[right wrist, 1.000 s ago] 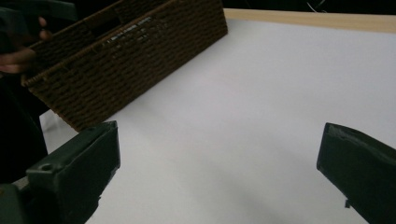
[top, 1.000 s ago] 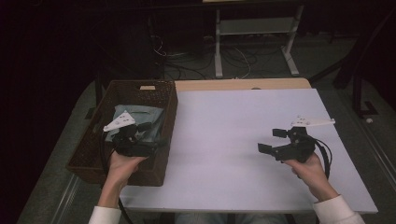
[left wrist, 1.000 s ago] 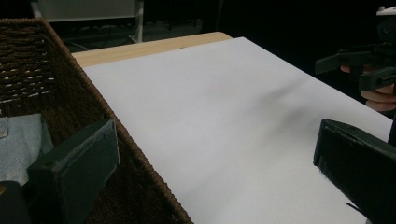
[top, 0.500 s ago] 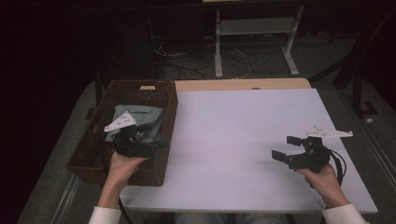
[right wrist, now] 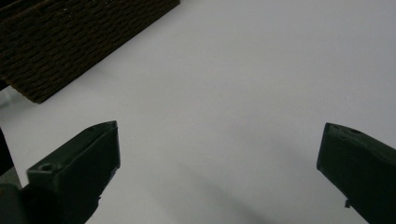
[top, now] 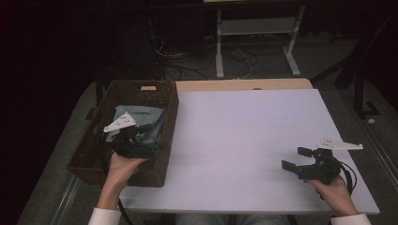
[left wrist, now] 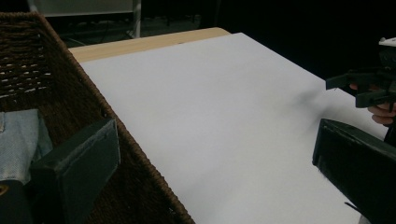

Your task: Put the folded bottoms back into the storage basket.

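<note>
Denim cloth [top: 141,117] in basket [top: 94,154], just beside left gripper [top: 155,140].

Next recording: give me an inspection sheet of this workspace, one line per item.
Surface: white table top, bare; wooden strip along the far edge.
Job's things: brown woven basket on the table's left end, pale denim cloth inside.
Clutter: nothing seen.
Grippers: left tool over the basket, jaws apart, empty; right tool above the table's near right, jaws apart, empty.
Cables: one trails from each tool.
Surroundings: dark floor, loose cords, white stand.

white table [top: 244,126], floor cables [top: 187,65]
</note>
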### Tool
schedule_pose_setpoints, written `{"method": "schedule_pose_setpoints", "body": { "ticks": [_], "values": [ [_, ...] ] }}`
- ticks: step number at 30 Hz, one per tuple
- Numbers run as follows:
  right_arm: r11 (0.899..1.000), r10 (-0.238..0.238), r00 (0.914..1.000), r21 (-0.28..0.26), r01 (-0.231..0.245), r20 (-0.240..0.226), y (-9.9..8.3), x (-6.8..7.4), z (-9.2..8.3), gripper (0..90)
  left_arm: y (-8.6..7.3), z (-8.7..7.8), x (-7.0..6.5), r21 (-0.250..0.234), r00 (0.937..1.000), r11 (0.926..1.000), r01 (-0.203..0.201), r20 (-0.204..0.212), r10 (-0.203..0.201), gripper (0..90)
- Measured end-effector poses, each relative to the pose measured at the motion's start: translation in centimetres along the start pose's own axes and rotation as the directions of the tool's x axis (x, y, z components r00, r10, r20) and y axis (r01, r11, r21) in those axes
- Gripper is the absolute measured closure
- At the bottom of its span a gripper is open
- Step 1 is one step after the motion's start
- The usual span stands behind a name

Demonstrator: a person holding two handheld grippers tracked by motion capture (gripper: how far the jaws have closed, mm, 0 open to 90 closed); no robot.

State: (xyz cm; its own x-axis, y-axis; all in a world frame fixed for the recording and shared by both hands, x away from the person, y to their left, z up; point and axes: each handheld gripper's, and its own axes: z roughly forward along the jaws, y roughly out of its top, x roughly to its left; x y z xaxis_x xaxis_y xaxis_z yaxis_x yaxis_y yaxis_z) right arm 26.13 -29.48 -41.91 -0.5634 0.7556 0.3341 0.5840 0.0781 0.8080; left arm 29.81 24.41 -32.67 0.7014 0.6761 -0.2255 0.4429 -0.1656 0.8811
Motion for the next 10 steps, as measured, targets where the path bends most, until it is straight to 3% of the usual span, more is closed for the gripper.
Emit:
{"method": "schedule_pose_setpoints", "body": {
  "ticks": [4, 10],
  "values": [
    [1.0, 0.013, 0.9998, -0.003, -0.013, 0.016, -0.61, -0.23, -0.54, 0.0, 0.08, -0.16, 0.14, -0.009, 1.0, 0.9999, 0.006, 0.006, -0.006, 0.4],
    [1.0, -0.006, 0.9993, 0.008, 0.006, 0.036, -0.77, -0.07, -0.85, 0.0, 0.14, -0.3, 0.24, -0.01, 1.0, 0.9999, 0.005, 0.005, -0.005, 0.4]
  ]
}}
